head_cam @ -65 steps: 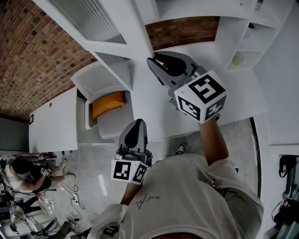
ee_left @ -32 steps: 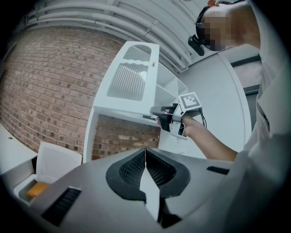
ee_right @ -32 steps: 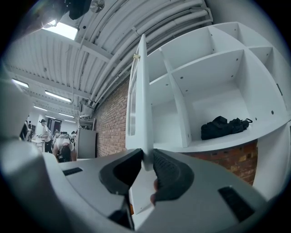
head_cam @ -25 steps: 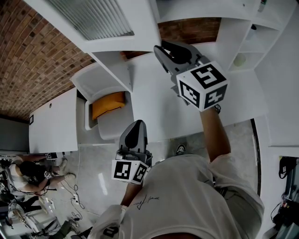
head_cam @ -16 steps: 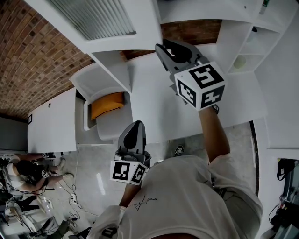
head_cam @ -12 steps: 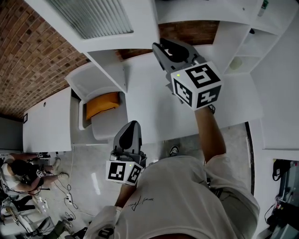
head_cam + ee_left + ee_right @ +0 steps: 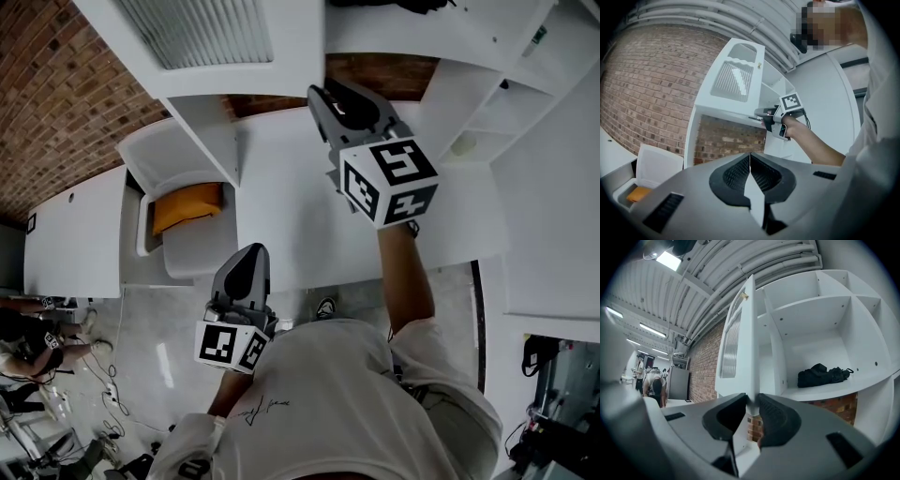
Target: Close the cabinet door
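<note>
Brick wall (image 7: 56, 84) fills the upper left of the head view, and white cabinetry runs across the rest. The cabinet door (image 7: 216, 42), white with a ribbed glass panel, stands swung out at the top of that frame. In the right gripper view it (image 7: 740, 333) runs edge-on up the middle, with the open shelf compartments (image 7: 820, 319) to its right and a black bag (image 7: 820, 373) on one of them.

As I judge it, only the grip is done. My right gripper (image 7: 328, 94) has its jaws pressed onto the door's lower edge, and that edge drops straight down between the two pads (image 7: 752, 411). The door is still wide open, so the whole swing back against the frame remains.

My right arm reaches up and forward through the centre of the head view, with the forearm bare and nearly straight. The left gripper view shows it at mid-frame, holding the door's bottom corner (image 7: 764, 119).

My left gripper (image 7: 246, 255) sits low at the lower left, close to my torso. Its jaws are together (image 7: 750, 161) with nothing between them.
</note>
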A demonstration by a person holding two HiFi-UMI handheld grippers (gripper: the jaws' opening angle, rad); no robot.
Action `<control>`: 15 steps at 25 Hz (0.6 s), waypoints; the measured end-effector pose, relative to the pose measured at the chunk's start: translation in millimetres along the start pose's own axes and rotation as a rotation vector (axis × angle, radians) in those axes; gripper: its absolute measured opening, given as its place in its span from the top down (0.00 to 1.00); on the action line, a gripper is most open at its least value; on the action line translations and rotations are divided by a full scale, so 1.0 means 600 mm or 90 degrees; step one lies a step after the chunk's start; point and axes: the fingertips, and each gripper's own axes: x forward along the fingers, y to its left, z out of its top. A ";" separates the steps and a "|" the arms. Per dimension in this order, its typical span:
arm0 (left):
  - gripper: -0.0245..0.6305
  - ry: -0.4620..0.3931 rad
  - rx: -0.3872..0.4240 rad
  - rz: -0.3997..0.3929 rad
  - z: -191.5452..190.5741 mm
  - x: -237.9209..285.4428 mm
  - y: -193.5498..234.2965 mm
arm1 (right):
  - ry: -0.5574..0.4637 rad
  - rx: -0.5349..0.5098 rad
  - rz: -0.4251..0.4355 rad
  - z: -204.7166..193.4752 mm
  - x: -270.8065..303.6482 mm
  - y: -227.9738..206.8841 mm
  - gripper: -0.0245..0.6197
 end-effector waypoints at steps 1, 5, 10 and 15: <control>0.94 0.001 -0.001 0.000 -0.001 0.003 -0.001 | 0.000 -0.001 -0.001 0.000 0.001 -0.003 0.83; 0.94 0.005 0.000 0.001 0.004 0.009 0.002 | 0.000 -0.004 -0.006 0.003 0.008 -0.010 0.83; 0.94 0.005 0.002 0.001 0.005 0.019 0.006 | -0.004 -0.007 -0.016 0.003 0.016 -0.020 0.83; 0.94 0.011 -0.002 0.002 0.000 0.030 0.007 | -0.004 -0.012 -0.024 0.002 0.024 -0.029 0.83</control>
